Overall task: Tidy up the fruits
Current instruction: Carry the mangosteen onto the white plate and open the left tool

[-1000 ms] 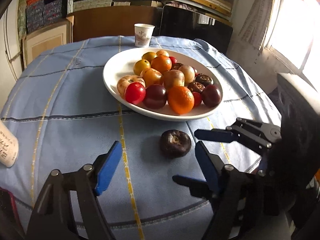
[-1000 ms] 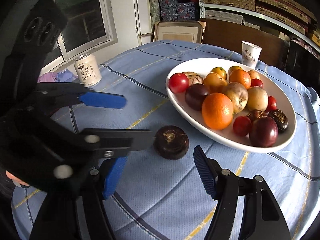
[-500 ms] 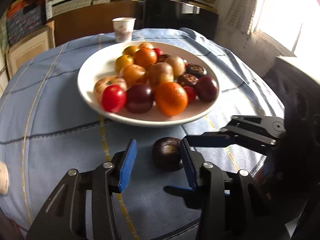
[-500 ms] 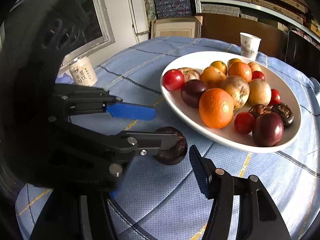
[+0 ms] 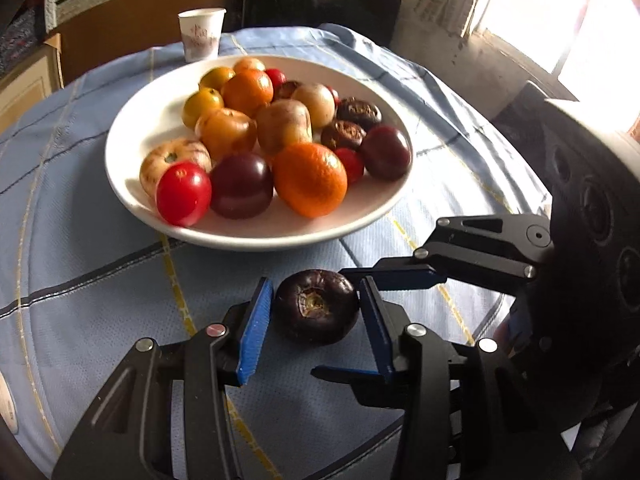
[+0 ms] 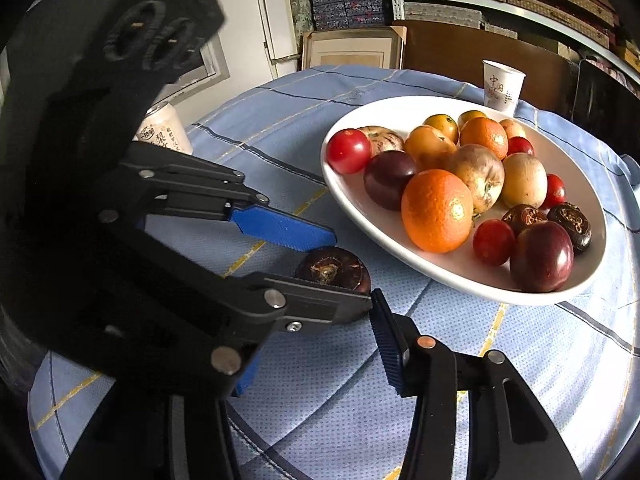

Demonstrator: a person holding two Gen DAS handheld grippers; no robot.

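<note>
While the left gripper [image 5: 314, 316] brackets the dark fruit [image 5: 316, 306] at lower centre, jaws open, close evenly; right gripper [image 6: 316, 344] is open too.

"中国风" on paper cup [image 6: 502, 87]

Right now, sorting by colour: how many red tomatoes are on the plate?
4 red tomatoes, seen from the right wrist: one far left, one nearest the camera, two towards the back right. More may be hidden underneath.
</note>
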